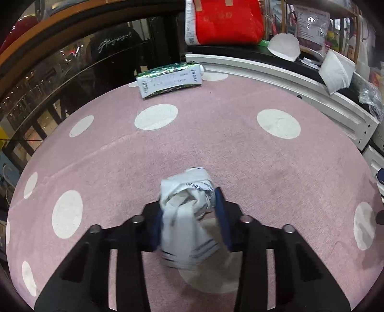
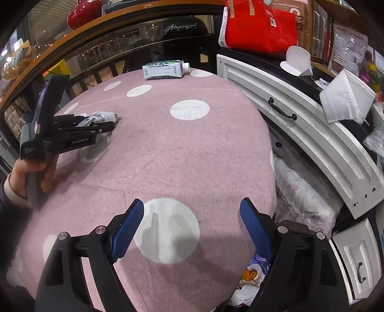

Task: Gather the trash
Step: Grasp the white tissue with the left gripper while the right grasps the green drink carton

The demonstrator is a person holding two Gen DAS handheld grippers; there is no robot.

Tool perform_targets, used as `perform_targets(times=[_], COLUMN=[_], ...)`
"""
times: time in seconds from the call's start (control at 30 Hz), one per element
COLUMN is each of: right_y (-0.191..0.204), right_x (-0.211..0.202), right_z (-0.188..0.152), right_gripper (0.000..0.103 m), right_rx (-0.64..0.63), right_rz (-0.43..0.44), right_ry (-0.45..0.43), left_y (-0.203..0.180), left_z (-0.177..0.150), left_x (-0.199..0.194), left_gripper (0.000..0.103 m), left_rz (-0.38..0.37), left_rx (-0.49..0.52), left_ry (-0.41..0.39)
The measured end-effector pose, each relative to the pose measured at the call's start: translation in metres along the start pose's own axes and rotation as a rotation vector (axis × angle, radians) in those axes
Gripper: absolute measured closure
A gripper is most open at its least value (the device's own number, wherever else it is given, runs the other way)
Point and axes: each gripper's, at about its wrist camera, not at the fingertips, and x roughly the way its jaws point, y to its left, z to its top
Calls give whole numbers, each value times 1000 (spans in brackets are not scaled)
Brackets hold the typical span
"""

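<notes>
The crumpled paper wrapper (image 1: 189, 204) sits pinched between the blue pads of the left gripper (image 1: 192, 211), just above the pink dotted tablecloth (image 1: 240, 144). Well apart, the right gripper (image 2: 192, 228) hangs spread and empty; a green carton (image 2: 164, 69) lies far ahead of both.

One crumpled paper wad (image 1: 189, 192) sat near, centre of table. One green carton (image 1: 169, 79) lay far. One red bag (image 1: 228, 21) stood far right. Two grippers: left (image 1: 189, 211), right (image 2: 192, 230). One hand (image 2: 22, 175) showed left.
</notes>
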Motion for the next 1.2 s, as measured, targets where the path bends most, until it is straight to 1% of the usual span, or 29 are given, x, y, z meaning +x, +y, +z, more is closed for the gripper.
perform_targets(times=[0.1,0.17,0.27,0.33,0.47,0.57,0.63,0.7,0.77,0.8,0.83,0.87,0.93,0.97,1.0,1.07,1.1,1.13,1.2], right_y=[5,10,20,28,49,63,70,74,77,79,81,84,94,97,102,110,112,115,119], right_x=[6,8,16,26,44,59,73,89,102,111,120,126,151,159,174,197,205,215,227], right_z=[13,22,43,63,105,131,152,173,194,208,223,232,257,263,274,287,292,296,300], right_gripper=[22,22,22,22,22,22,22,22,22,22,22,22,22,22,22,22,23,23,24], right_rx=[-27,-61,-134,-179,-304,-382,-432,-469,-493,-506,-515,-521,-573,-593,-626,-683,-706,-742,-790], right_rz=[27,37,62,102,162,193,179,165,154,142,127,127,99,87,63,25,2,-31,-41], right_ry=[2,-7,-12,0,16,26,34,52,61,62,46,42,64,75,98,116,125,135,157], left_y=[4,4,-1,-3,-2,4,9,14,18,18,18,20,25,27,28,28,28,30,31], left_z=[-5,-12,-27,-38,-50,-50,-50,-52,-55,-56,-56,-57,-57,-57,-57,-57,-57,-57,-57], left_x=[-17,-34,-63,-79,-89,-85,-83,-81,-80,-79,-77,-77,-78,-80,-83,-89,-92,-93,-95], left_gripper=[70,70,70,70,70,70,70,70,70,70,70,70,70,70,70,70,70,70,70], left_rz=[-8,-12,37,44,63,42,23,22,30,46,72,70,8,-5,5,32,32,18,-12], left_rx=[-44,-56,-44,-44,-50,-69,-88,-102,-109,-101,-94,-103,-138,-147,-146,-144,-147,-156,-172], left_ry=[-10,-35,-97,-129,-148,-143,-141,-128,-121,-117,-110,-104,-99,-102,-113,-134,-141,-145,-138])
